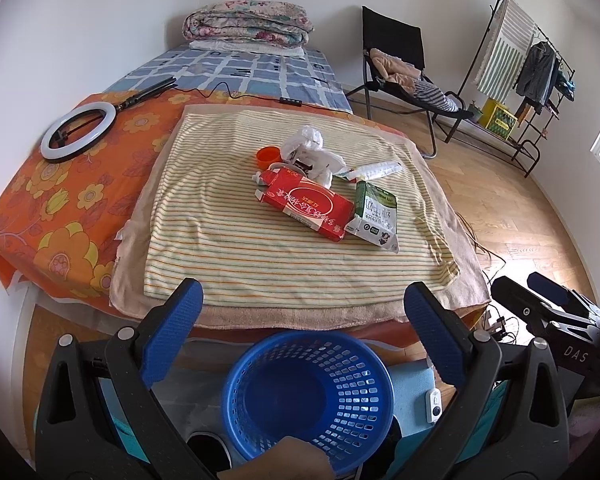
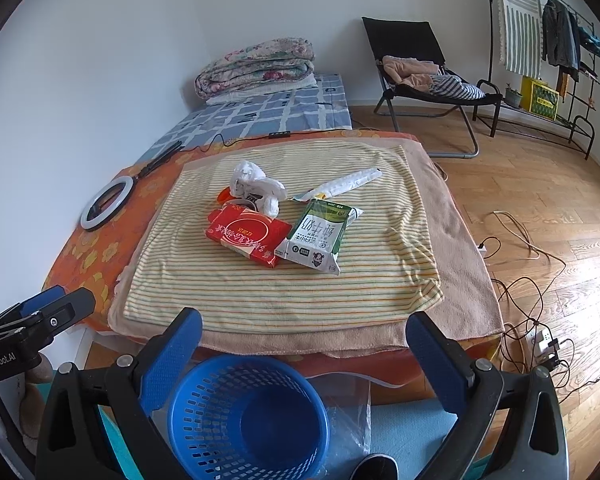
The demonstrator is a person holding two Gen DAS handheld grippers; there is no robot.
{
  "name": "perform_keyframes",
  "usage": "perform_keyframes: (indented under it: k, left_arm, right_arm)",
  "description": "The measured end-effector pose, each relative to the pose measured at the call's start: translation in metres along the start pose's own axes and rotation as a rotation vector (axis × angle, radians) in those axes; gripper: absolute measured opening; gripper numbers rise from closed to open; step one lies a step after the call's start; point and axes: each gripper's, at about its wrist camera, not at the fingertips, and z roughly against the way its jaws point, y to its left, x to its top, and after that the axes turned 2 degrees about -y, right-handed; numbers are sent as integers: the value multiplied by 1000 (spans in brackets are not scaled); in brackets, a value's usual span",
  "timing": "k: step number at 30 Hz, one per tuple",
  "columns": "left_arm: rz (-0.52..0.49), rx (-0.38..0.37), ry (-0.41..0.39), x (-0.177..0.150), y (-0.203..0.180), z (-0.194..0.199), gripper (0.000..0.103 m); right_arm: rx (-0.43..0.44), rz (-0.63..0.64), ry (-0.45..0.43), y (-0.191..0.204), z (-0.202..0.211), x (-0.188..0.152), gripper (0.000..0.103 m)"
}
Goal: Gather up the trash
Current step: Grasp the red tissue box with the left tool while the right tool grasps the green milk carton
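Note:
Trash lies in a pile on the striped towel: a red carton, a green-and-white milk carton, a crumpled white plastic bag, an orange cap and a white wrapper. A blue mesh basket stands on the floor below the bed's near edge. My left gripper and my right gripper are both open and empty, above the basket, short of the towel.
A ring light lies on the orange flowered sheet at the left. A folded quilt sits at the bed's far end. A black chair and a clothes rack stand at the right. Cables trail on the wooden floor.

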Motion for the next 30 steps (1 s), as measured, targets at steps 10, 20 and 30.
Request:
perform_keyframes:
  k: [10, 20, 30]
  left_arm:
    - [4, -15, 31, 5, 4, -25, 102]
    - [48, -34, 108, 25, 10, -88, 99]
    - [172, -86, 244, 59, 32, -196, 86]
  right_arm:
    - [13, 25, -14, -21, -22, 6, 88]
    - [40, -26, 46, -55, -91, 40, 92]
    - [105, -299, 225, -77, -217, 76, 103]
